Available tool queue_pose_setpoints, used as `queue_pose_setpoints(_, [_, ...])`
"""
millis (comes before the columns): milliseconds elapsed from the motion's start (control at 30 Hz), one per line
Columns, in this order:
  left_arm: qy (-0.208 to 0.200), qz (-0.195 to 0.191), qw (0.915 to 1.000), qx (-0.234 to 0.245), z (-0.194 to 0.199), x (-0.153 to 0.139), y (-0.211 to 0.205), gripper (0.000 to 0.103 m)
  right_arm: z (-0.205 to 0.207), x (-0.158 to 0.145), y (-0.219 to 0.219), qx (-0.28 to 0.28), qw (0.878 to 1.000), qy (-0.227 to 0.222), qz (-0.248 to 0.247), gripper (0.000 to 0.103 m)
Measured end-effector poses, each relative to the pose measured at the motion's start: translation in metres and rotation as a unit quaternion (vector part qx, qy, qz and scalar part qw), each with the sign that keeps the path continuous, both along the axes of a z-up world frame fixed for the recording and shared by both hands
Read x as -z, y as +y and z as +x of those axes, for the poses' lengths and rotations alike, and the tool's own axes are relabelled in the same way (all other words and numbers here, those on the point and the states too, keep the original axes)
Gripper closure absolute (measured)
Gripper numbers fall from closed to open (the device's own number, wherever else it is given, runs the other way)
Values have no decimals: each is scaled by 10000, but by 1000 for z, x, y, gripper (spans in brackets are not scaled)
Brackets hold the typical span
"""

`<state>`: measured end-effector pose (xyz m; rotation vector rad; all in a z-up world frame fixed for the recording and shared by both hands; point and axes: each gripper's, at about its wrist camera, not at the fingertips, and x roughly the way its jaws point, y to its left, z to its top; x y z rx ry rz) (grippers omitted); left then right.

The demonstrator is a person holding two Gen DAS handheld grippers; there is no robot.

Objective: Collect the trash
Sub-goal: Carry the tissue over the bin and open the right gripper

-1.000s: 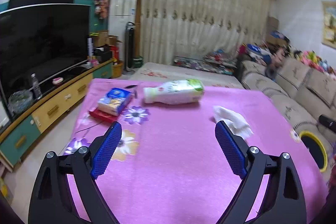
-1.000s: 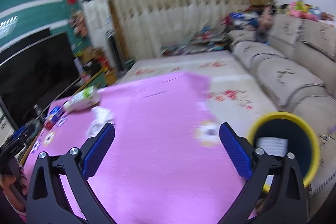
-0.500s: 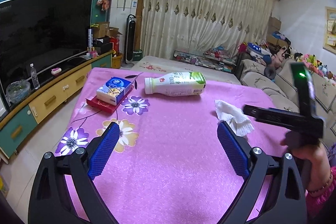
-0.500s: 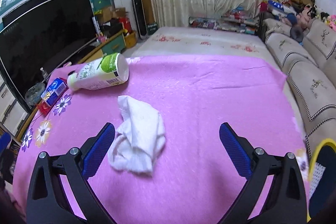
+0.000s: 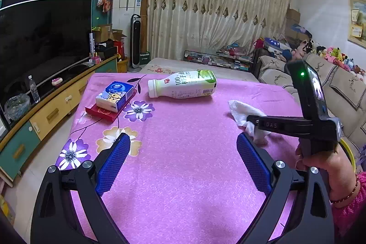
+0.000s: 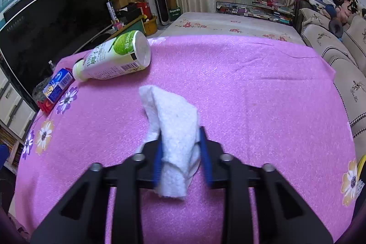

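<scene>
A crumpled white tissue lies on the pink tablecloth. My right gripper is shut on the tissue, its blue pads pressing both sides. In the left wrist view the tissue sits at the right, with the right gripper reaching in from the right. A white and green plastic bottle lies on its side at the far middle of the table; it also shows in the right wrist view. My left gripper is open and empty above the near part of the table.
A blue tissue pack rests on a red box at the table's far left. A yellow-rimmed bin stands low at the right. A TV cabinet lines the left, a sofa the right.
My right gripper moved onto the tissue and closed from wide open to shut on it. The left gripper stayed open and nearly still.
</scene>
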<state>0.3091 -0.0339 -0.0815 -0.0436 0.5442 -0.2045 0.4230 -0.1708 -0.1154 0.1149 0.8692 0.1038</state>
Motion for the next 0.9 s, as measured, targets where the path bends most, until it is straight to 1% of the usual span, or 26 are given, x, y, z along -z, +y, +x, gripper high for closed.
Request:
queue_pose_setpoints(67, [-21,27,10000,2,-1,0,-2,10,-4,-3,-4,13,10000,-20,95,88])
queue_pose_setpoints(167, [-27,23,10000,-6,-1,0,-1,10,-13,-11,-10,49,9998,-118,161,89])
queue_pose_setpoints(300, [-61,74,9999,-40,-1,-1,-2,10,-28,-29,-16,77,9993,-310,183,89])
queue_pose_setpoints(400, [-51,86,9999,-61,-1,0,-2,10,-48,-50,-23,100,9982,-588,64,89])
queue_pose_setpoints(467, [-17,78,10000,-52,-1,1,-2,10,-62,-59,-30,130,9974,-707,52,89])
queue_pose_setpoints(600, [-17,81,10000,-39,-2,1,-3,10,-96,-78,-63,300,9953,-925,28,89])
queue_pose_setpoints(667, [-27,81,10000,-37,-2,1,-3,10,-112,-82,-91,546,9938,-970,-12,89])
queue_pose_setpoints(733, [-33,75,10000,-21,-3,1,-4,10,-129,-83,-127,967,9900,-1012,-169,89])
queue_pose_setpoints(833, [3,70,10000,46,-3,1,-6,10,-158,-73,-193,1798,9786,-914,-402,87])
queue_pose_setpoints(900, [93,-45,9998,143,-2,2,-6,10,-177,-62,-237,2354,9678,-745,-494,87])
